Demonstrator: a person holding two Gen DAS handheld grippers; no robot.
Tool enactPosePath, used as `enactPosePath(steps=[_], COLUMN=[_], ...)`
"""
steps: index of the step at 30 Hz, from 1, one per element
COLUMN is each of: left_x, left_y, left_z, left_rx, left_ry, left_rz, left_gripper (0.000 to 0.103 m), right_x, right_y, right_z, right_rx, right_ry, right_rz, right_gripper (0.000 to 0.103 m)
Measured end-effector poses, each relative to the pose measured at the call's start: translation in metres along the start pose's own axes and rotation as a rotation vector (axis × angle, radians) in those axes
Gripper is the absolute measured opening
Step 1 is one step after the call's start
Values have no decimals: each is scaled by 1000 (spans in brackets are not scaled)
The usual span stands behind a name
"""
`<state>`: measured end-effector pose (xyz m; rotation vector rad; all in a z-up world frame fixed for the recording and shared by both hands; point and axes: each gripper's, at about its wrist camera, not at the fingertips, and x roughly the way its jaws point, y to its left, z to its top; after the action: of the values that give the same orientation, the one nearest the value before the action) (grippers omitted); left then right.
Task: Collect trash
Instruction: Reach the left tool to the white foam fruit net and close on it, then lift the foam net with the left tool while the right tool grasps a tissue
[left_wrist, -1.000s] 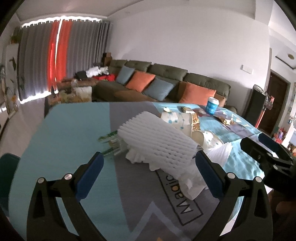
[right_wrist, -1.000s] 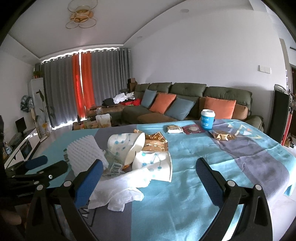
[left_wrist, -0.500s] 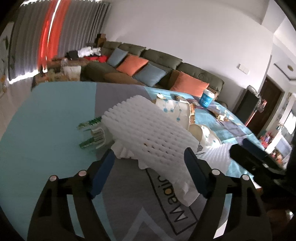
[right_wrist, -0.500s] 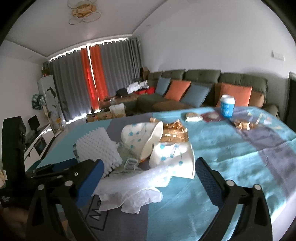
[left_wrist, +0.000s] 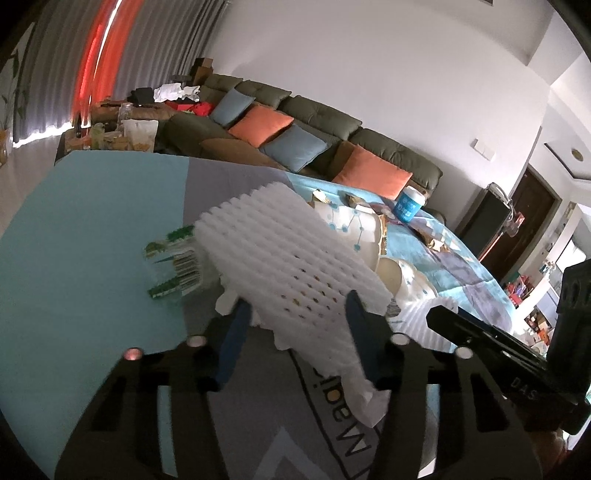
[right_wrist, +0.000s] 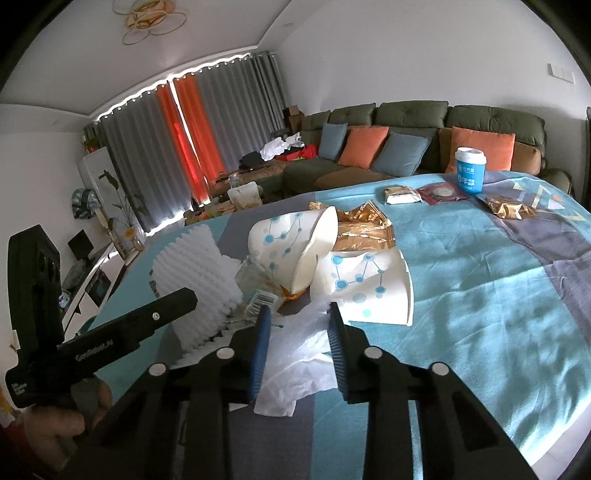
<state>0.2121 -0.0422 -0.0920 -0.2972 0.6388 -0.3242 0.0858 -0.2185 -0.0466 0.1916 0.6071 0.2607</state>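
A white foam net sleeve lies on a heap of trash on the table. My left gripper is closing, and its blue pads press on the sleeve's near end. Beside the sleeve lies a crumpled white tissue. My right gripper is closing too, with the tissue filling the gap between its pads. Behind the tissue lie two crushed white paper cups with blue dots and gold wrappers. A green and white wrapper lies left of the sleeve.
The teal and grey tablecloth covers the table. At its far edge stand a blue cup, small packets and another gold wrapper. A green sofa with cushions runs behind. A hand holds the left gripper's handle.
Both grippers moved forward and down to the trash heap and narrowed their jaws, the left around the foam sleeve, the right around the tissue.
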Motion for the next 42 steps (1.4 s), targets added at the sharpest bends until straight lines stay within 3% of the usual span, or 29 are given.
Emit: enactPosePath(steps=[1, 7, 13, 22, 32, 42], left_x=[-2, -15, -36, -87, -143, -203], left_y=[0, 0, -4, -14, -15, 8], left_z=[1, 3, 5, 12, 17, 12], left_rx=[0, 12, 37, 77, 102, 109], left_ry=[-8, -42, -97, -200, -303, -384], left_rz=[5, 8, -7, -20, 17, 142], left_gripper=[40, 22, 15, 14, 14, 14], right_x=[-1, -8, -25, -55, -101, -84], right_y=[0, 0, 2, 3, 3, 56], right_z=[0, 3, 8, 19, 36, 45], right_rx=[0, 4, 7, -3, -35, -154], right_ry=[-4, -23, -76, -165, -301, -312], right_rz=[1, 14, 14, -21, -79, 70], right_gripper=[20, 15, 13, 12, 12, 12])
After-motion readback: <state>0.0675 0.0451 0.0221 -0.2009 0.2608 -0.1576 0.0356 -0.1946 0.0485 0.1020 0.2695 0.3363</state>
